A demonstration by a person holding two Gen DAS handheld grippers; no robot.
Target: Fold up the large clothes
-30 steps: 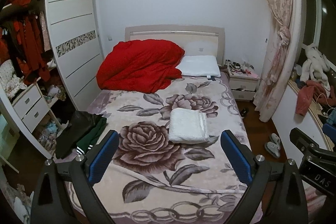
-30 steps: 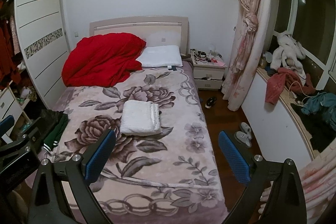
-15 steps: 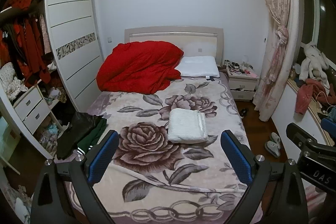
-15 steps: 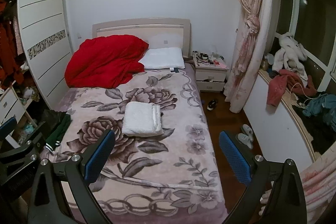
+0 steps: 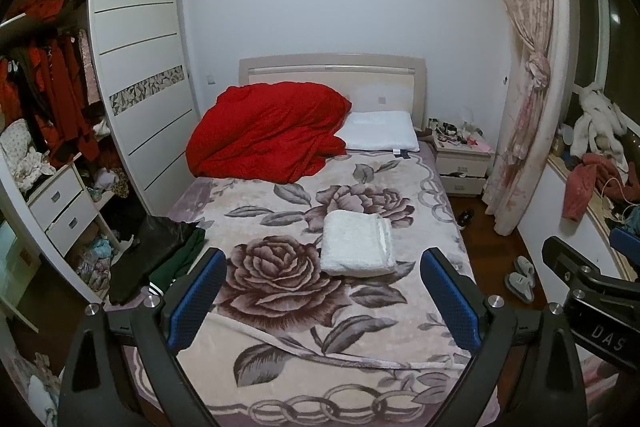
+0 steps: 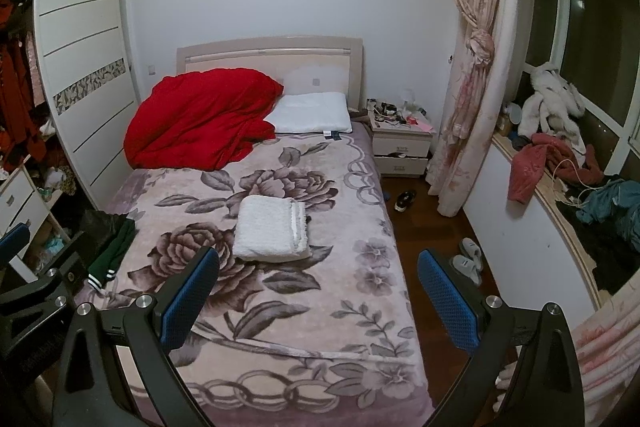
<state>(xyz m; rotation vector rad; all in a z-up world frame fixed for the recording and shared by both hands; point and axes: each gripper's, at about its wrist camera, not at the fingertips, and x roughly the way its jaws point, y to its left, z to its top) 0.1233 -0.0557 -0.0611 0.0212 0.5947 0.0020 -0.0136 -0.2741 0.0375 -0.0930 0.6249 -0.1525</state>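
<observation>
left wrist: foot of bed [image 5: 360, 367], facing headboard | right wrist: same, further right

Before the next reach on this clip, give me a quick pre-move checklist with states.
1. Left gripper open, holding nothing: ok.
2. Right gripper open, holding nothing: ok.
3. White folded cloth lies neat and flat on the bed: ok.
4. Dark clothes at the bed's left edge are folded: not ok, still heaped.
5. Both grippers within reach of those clothes: cannot tell.
6. Red quilt stays clear of the folding space: ok.
</observation>
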